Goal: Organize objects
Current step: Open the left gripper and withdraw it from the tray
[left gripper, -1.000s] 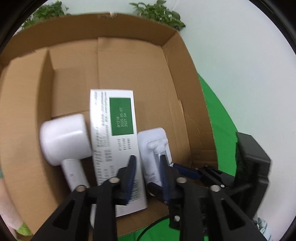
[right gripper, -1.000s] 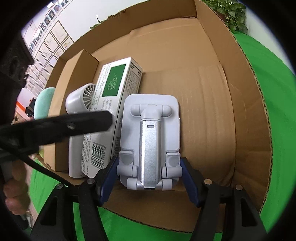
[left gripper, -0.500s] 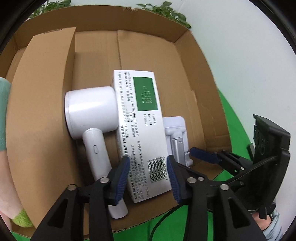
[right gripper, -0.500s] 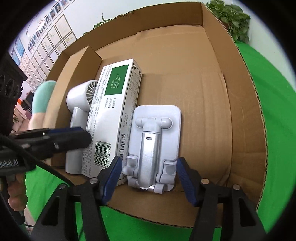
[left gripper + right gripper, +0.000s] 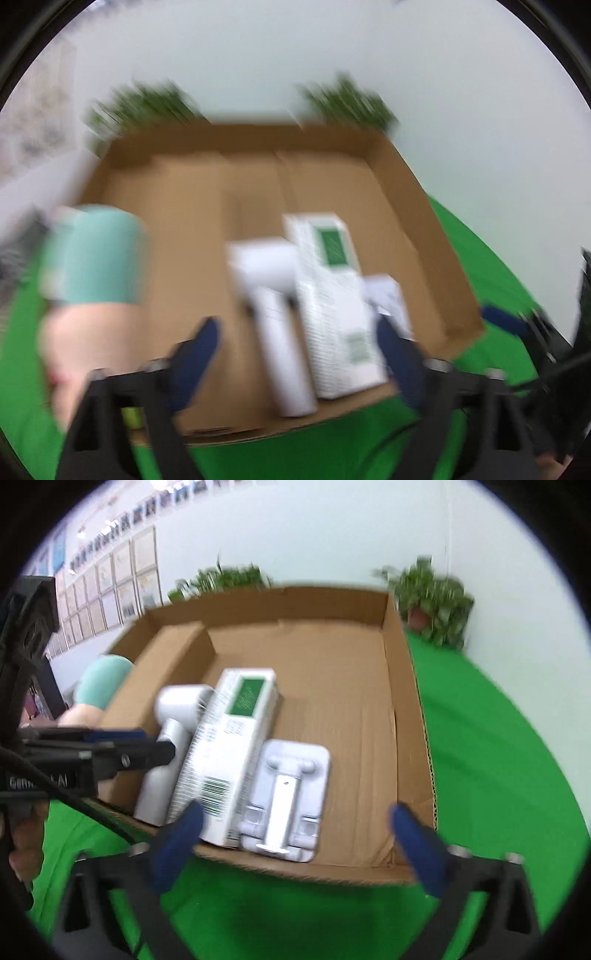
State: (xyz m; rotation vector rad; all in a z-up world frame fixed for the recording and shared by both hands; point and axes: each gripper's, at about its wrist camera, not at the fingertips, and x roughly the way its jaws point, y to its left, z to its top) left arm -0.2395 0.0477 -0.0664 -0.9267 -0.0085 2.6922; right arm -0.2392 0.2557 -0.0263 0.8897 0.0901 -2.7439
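Left wrist view: the left gripper (image 5: 295, 354) had just spread its jaws, released, nothing between them; the white carton (image 5: 332, 295) lay in the cardboard box (image 5: 406, 206) at 12 o'clock, beside the handheld fan (image 5: 269, 295).

Right wrist view: the right gripper (image 5: 295, 830), jaws likewise just opened and empty, faced the phone stand (image 5: 288, 794) lying at the carton's 3 o'clock side on the box floor.

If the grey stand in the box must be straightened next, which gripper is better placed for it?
Probably the right gripper. Its jaws, just opened and empty, point at the stand near the box front edge. The left gripper faces the fan and carton.
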